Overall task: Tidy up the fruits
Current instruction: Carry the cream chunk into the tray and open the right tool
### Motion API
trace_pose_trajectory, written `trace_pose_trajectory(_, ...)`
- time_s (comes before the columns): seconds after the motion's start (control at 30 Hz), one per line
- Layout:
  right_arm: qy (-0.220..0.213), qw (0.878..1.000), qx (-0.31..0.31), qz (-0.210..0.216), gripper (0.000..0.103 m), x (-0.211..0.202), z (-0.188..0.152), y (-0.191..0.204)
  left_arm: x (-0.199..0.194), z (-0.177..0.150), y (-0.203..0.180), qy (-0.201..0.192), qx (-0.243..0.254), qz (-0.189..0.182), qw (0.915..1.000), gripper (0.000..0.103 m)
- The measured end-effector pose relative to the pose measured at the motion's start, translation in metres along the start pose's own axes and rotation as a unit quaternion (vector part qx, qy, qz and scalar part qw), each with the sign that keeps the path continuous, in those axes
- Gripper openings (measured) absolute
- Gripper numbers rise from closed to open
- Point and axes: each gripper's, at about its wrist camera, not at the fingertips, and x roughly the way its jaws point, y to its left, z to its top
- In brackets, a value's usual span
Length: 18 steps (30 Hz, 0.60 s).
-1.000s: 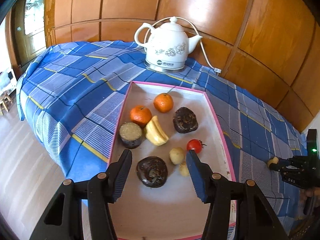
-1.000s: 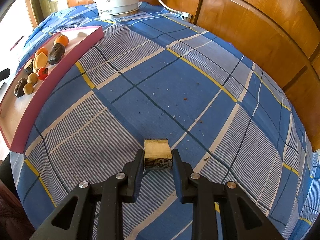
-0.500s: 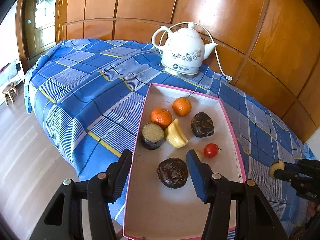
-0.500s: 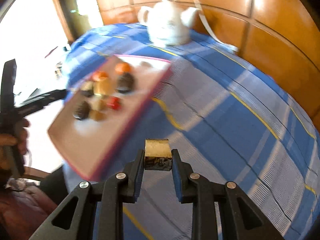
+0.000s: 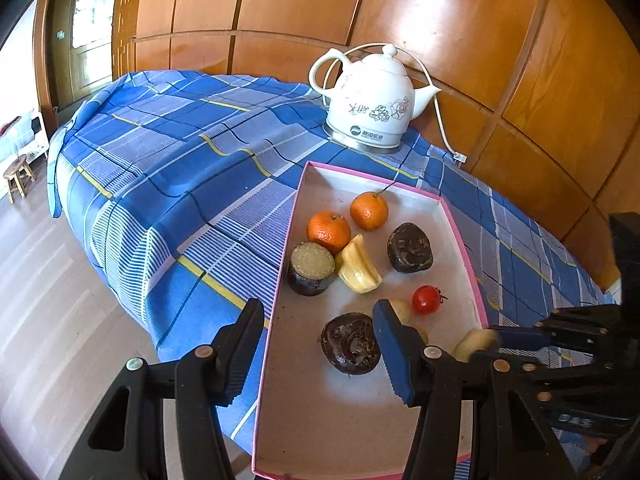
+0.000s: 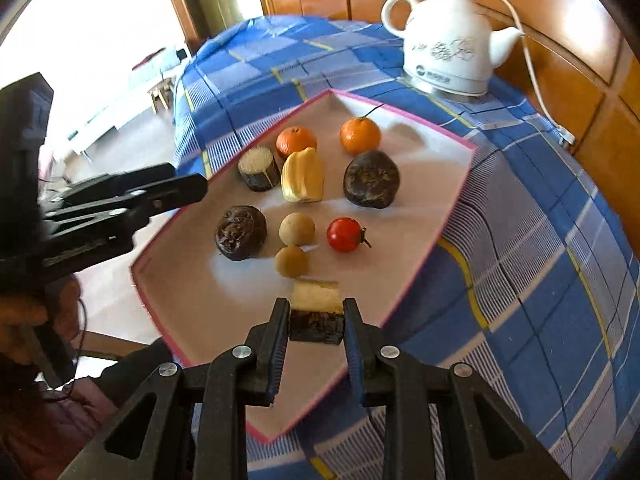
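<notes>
Pinching a short cut chunk [image 6: 317,312] with a pale fibrous top and dark rough rind, the right gripper [image 6: 316,322] holds it just above the near part of a shallow tray [image 6: 448,216]. That tray is flat cardboard with a thin pink rim, resting on a blue checked cloth [image 5: 192,168] that covers the worktop. Inside lie two glossy oranges [image 6: 296,142] [image 6: 360,135], a ridged yellow fruit [image 6: 303,175], a second round chunk [image 6: 259,168] of the same pale-topped, dark-skinned kind, two wrinkled dark lumps [image 6: 371,179] [image 6: 241,232], two small tan balls [image 6: 297,229] [image 6: 292,261] and a shiny red tomato [image 6: 344,234] (its green stalk attached). Behind the tray stands a smooth white kettle [image 5: 374,108] with a flower print, against polished wooden panels [image 5: 460,16]. The left gripper [image 5: 320,344] hangs spread over the tray's left edge, nothing between its blue ribbed fingers [image 5: 394,352].
</notes>
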Motion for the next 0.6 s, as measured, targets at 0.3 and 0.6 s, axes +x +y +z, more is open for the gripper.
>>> trace_pose_trajectory(0.3,-0.025,0.999,0.024,-0.031,0.027,0.008,0.007,-0.013,-0.002,0.0,0.005,-0.005,-0.003,0.004,1.0,0.057)
trace_pose_trajectory(0.6,-0.027,0.999,-0.004,0.017,0.027,-0.024,-0.031,0.005,-0.001,0.002,0.006,-0.007,-0.009,-0.001,0.9999,0.058)
